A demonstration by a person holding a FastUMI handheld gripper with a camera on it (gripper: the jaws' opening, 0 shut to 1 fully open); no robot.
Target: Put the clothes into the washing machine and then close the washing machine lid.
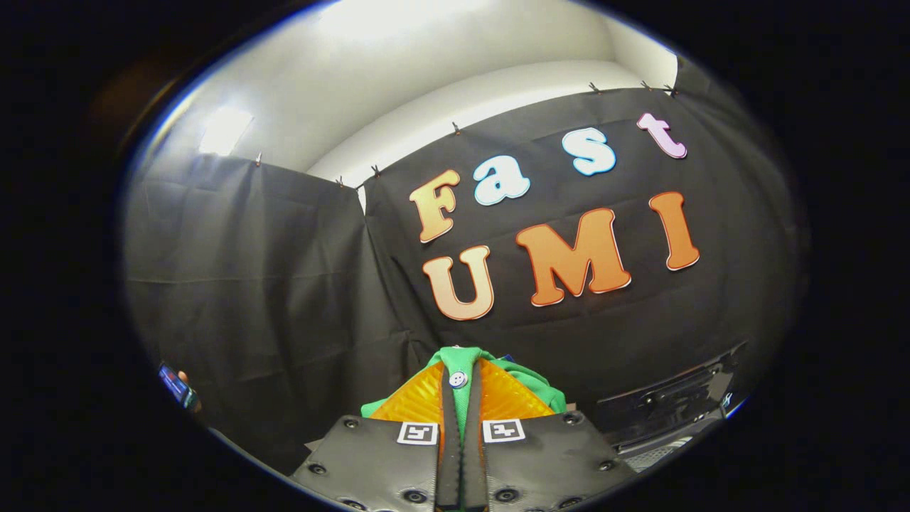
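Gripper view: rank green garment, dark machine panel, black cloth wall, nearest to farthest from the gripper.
1. Green garment: pinched between the fingers of the gripper, white button showing.
2. Dark machine panel: low, ahead to the right.
3. Black cloth wall: behind everything.

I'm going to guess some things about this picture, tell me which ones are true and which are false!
1. The gripper has its fingers closed on a green garment. True.
2. The garment has a white button on it. True.
3. The garment is red. False: it is green.
4. The fingers are wide open with nothing between them. False: they are pressed together with the green cloth pinched between them.
5. The garment is held up in front of the black cloth wall. True.
6. The garment lies flat on a table. False: it is lifted, gripped between the fingers.
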